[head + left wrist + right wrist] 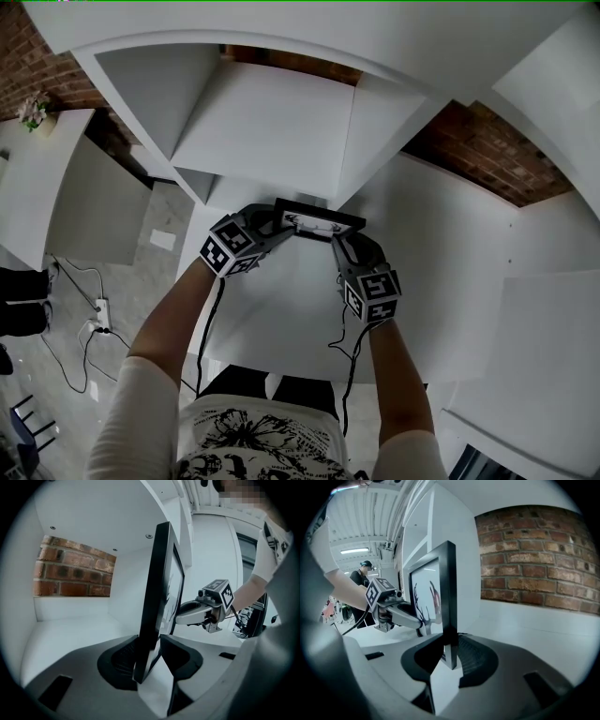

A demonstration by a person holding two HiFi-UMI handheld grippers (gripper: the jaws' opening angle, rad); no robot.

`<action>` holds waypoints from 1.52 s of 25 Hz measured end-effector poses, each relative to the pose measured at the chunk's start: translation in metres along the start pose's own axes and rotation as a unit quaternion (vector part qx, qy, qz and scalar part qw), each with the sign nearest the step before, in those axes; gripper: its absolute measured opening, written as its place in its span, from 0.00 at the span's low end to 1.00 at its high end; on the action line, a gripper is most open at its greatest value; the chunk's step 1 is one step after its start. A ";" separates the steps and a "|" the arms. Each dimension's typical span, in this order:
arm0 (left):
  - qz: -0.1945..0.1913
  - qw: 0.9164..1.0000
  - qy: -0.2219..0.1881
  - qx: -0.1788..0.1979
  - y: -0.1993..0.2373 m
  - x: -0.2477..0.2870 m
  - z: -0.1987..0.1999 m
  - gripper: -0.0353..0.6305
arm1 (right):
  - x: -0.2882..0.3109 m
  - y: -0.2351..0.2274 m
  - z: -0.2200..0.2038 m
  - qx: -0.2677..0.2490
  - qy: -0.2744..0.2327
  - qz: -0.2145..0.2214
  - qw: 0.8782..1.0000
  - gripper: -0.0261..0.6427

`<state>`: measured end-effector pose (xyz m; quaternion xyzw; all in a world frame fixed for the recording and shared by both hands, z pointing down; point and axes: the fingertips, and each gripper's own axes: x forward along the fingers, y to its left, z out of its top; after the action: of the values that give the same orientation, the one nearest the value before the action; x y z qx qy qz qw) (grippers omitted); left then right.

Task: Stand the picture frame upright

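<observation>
shelf board [281, 319]: white, fills the centre of the head view. The frame's lower edge should sit flat on it before anything lets go.
picture frame [319, 221]: upright, just above centre, between both grippers. It looks about stood, so I'd free one side at a time and watch for tipping.
right gripper [341, 244]: clamped on the frame's right edge; use it as the anchor.
left gripper [279, 227]: jaws apart, frame's left edge between them, pads not pressing.
</observation>
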<state>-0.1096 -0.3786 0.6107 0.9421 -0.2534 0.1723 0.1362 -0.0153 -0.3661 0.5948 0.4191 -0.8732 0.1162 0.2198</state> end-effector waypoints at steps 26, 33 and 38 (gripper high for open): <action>0.088 0.994 0.004 -0.069 0.019 -0.021 -0.011 0.35 | -0.005 -0.004 -0.008 0.060 0.003 -0.023 0.998 0.38; 0.119 0.987 -0.044 -0.102 -0.001 -0.051 -0.015 0.35 | -0.028 0.002 -0.015 0.060 0.005 -0.050 0.997 0.33; 0.128 0.982 -0.084 -0.113 -0.033 -0.072 -0.020 0.19 | -0.054 0.020 -0.019 0.055 -0.007 -0.075 0.996 0.15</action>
<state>-0.1557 -0.3135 0.5946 0.8916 -0.4001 0.0785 0.1970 0.0041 -0.3092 0.5852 0.4957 -0.8331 0.1441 0.1983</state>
